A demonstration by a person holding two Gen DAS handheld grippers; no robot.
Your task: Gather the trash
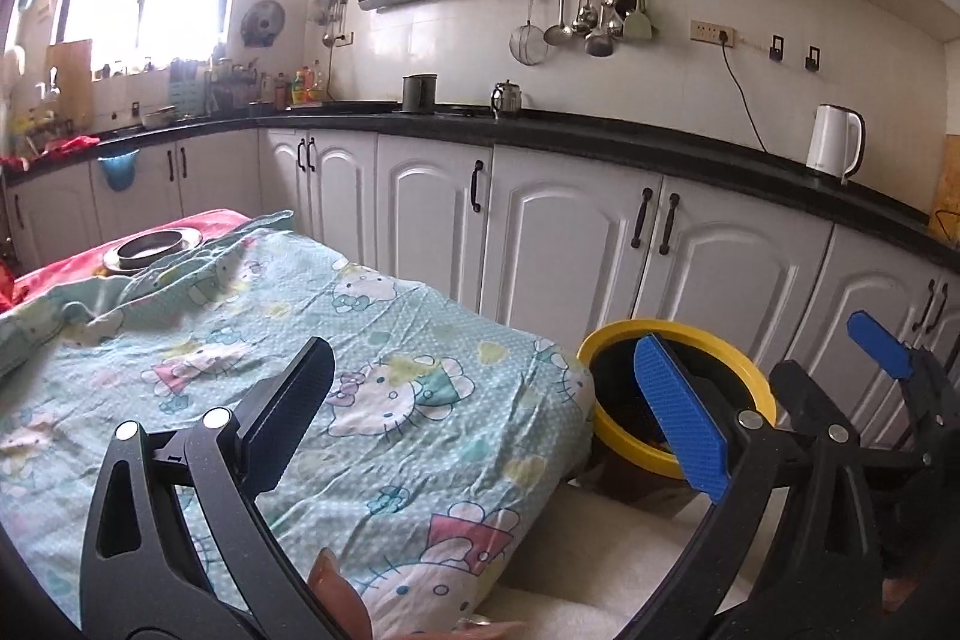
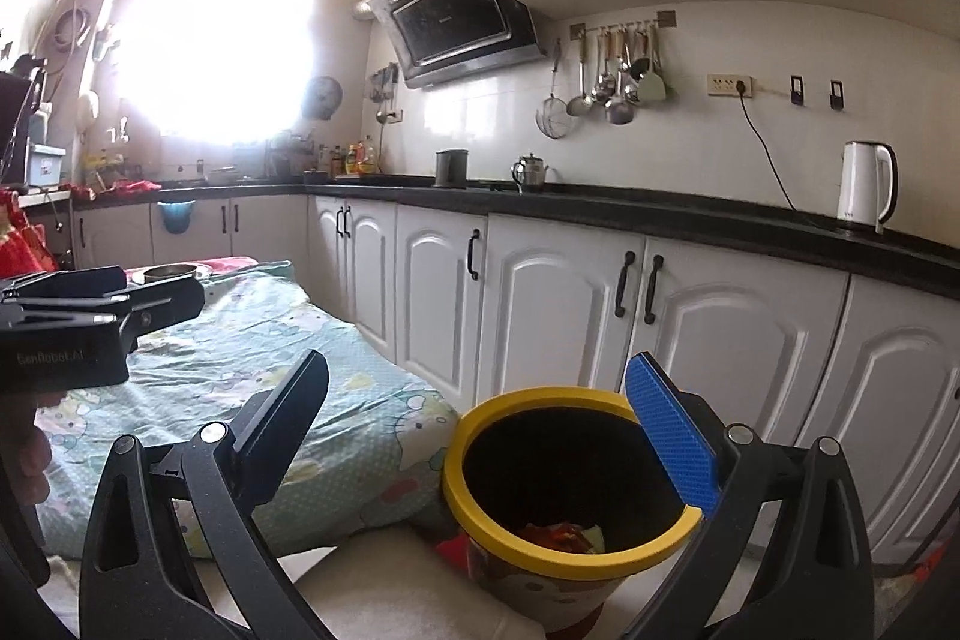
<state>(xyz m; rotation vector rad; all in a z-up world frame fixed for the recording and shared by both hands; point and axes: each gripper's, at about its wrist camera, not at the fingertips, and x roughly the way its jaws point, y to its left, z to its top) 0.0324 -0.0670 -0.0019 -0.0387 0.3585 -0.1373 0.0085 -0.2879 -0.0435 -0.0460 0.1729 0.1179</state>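
Observation:
A trash bin with a yellow rim (image 2: 573, 559) stands on the floor beside the table. Red and pale scraps (image 2: 564, 535) lie at its bottom. My right gripper (image 2: 480, 436) is open and empty, held just above and in front of the bin. My left gripper (image 1: 486, 412) is open and empty above the table's Hello Kitty cloth (image 1: 360, 400); the bin (image 1: 609, 436) shows to its right. The right gripper's blue finger (image 1: 879, 346) shows at the right edge of the left wrist view. The left gripper's body (image 2: 90, 316) shows at the left in the right wrist view.
White cabinets (image 2: 540, 304) under a black counter (image 2: 660, 214) run behind the bin. A white kettle (image 2: 867, 187) stands on the counter. A metal bowl (image 1: 156, 247) sits at the table's far end on a red cloth.

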